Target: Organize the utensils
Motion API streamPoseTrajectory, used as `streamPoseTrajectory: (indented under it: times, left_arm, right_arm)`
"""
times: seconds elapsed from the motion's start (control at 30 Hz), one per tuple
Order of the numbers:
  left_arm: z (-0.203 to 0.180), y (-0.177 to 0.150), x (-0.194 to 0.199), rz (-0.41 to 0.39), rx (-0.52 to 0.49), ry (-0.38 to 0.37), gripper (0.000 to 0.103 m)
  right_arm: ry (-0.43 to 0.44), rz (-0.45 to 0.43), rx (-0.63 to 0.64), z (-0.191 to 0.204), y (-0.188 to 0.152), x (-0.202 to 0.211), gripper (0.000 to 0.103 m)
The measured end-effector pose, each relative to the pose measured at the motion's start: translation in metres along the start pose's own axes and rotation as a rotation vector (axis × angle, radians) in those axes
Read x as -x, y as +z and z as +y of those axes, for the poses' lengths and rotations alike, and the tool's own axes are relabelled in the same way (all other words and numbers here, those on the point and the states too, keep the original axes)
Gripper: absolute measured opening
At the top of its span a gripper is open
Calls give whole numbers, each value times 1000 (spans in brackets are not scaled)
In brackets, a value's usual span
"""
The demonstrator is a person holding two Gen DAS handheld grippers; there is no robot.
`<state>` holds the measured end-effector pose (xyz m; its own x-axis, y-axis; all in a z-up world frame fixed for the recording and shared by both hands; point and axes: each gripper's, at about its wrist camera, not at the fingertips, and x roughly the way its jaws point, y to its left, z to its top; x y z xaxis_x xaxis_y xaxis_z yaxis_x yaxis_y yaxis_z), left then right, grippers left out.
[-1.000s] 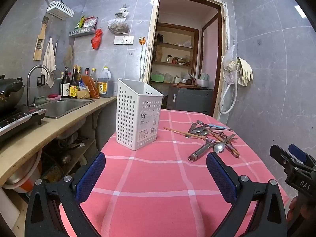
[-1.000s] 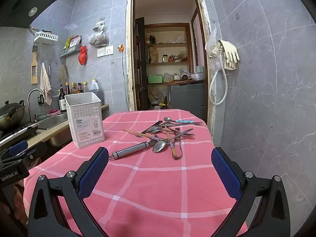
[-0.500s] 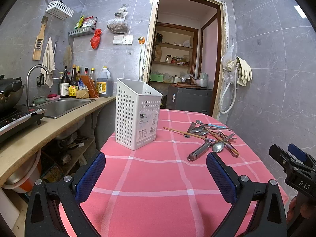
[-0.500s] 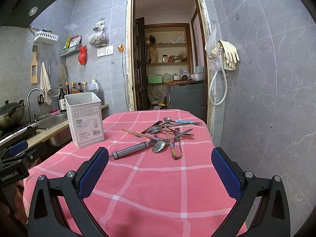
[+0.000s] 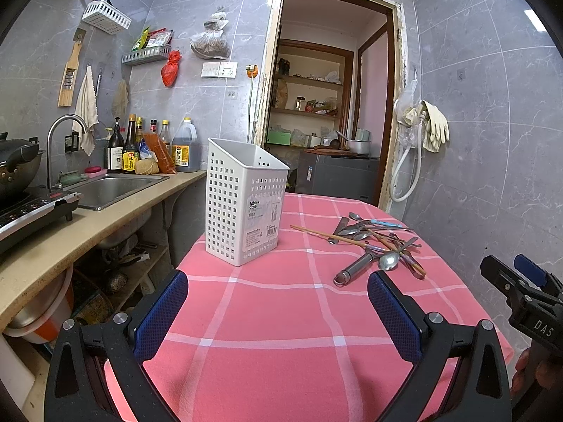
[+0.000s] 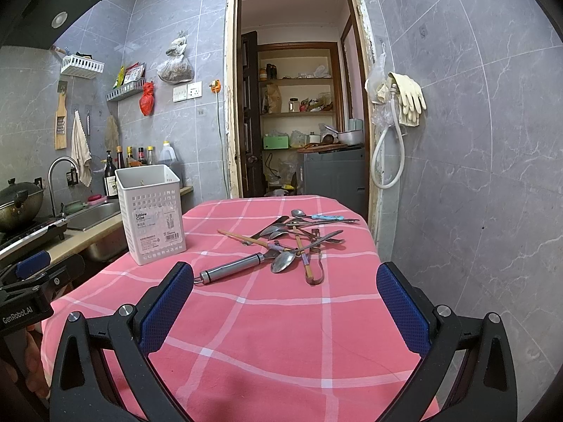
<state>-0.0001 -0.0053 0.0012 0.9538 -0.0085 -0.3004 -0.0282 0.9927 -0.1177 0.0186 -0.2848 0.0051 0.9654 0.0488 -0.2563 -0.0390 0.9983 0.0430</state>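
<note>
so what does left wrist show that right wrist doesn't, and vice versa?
Only left wrist: the right gripper at its right edge and the open shelves under the counter.
Only right wrist: the range hood top left, the left gripper at its left edge and inside the white utensil caddy.
Both: the caddy, the utensil pile on the pink tablecloth, and their own gripper open, holding nothing.

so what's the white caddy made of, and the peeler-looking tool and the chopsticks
The white caddy looks like matte moulded plastic: thin walls with a grid of square holes. The tool's handle seems to be brushed metal, probably stainless steel, given its grey sheen and end ring. The chopsticks look like wood or bamboo, tan and dull.
</note>
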Motion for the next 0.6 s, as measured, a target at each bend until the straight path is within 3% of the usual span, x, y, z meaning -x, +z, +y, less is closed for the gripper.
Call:
streamPoseTrajectory:
  times: [0.6]
  left_arm:
    - [1, 1, -1, 2, -1, 0, 103]
  right_arm:
    - [0, -2, 2, 0, 0, 1, 102]
